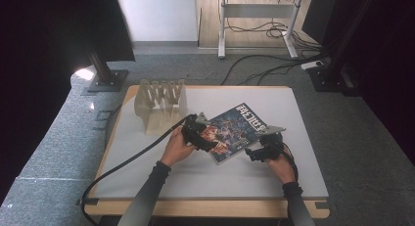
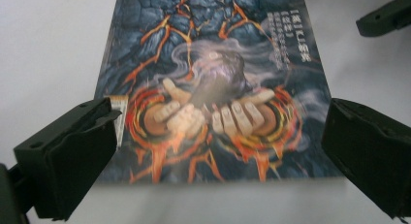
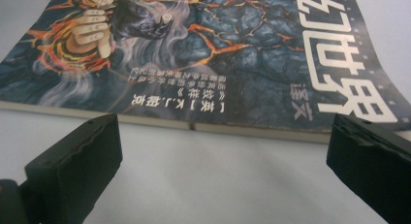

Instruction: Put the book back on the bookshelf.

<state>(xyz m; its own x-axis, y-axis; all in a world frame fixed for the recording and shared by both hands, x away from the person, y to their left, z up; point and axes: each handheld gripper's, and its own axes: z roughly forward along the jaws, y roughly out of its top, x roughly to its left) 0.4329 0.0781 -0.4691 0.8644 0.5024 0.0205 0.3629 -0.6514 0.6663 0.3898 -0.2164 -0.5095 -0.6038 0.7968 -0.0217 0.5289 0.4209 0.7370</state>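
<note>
1. My left gripper (image 2: 218,151) hangs over the near end of the book (image 1: 234,130), its fingers (image 2: 72,161) spread wide to either side of the cover art and clamping nothing; I judge this stance lets me pin or square the volume.
2. My right gripper (image 3: 218,161) sits low at the book's long edge, fingers (image 3: 77,156) parted and empty, level with the page block, a placement I read as ready to slide under or nip that edge.
3. The book lies flat, cover up, turned at an angle near the middle of the surface (image 1: 303,182), between my two hands.
4. Beyond it, toward the far left corner, stands a pale slotted rack (image 1: 160,102), well apart from the book; I take it as the likely destination.
5. Hard to make out: the left gripper view is blurred, the cover lettering is cut off at the frame in the right gripper view, and I cannot tell whether the left fingers touch the cover.
</note>
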